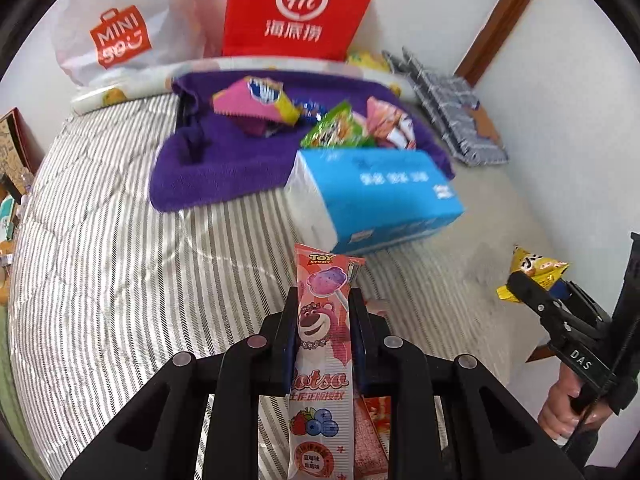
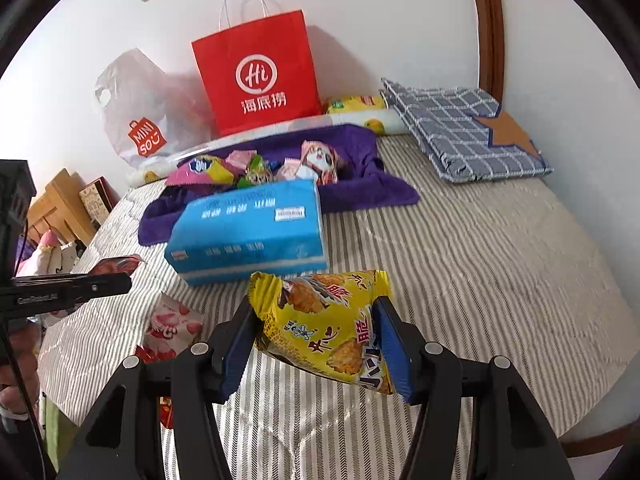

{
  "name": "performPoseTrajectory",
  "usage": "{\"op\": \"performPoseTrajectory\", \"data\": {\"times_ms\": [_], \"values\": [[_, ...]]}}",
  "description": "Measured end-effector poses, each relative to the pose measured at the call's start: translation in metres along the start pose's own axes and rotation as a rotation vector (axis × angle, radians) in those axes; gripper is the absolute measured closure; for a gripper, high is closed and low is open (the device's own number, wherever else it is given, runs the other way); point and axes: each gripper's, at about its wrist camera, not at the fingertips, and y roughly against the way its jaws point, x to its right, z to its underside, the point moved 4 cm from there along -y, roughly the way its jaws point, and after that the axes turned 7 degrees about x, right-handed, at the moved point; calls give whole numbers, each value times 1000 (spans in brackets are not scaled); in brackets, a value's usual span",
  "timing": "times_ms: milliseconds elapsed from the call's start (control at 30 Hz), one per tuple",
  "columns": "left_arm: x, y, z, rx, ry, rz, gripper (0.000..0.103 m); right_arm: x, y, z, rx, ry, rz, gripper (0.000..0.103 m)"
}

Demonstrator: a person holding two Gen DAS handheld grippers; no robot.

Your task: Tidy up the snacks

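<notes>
at the bottom centre of each wrist view, fingers are clamped on a snack: the left gripper (image 1: 325, 316) pinches a pink lollipop pack (image 1: 322, 344), the right gripper (image 2: 318, 336) a yellow packet (image 2: 324, 324), above the striped bed (image 2: 460, 264) near the blue tissue pack (image 2: 248, 232).

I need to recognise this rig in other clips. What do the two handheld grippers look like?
Both the left gripper and the right gripper have chunky black frames with round grey screw caps and ribbed blue pads inside the fingers. From the left camera, the right one shows white "DAS" lettering.
</notes>
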Motion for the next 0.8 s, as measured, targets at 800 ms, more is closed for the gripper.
{"op": "performPoseTrajectory", "data": {"times_ms": [800], "values": [[25,34,-64,124,-27,51,81,-5,12,-74,108,-17,20,47]]}}
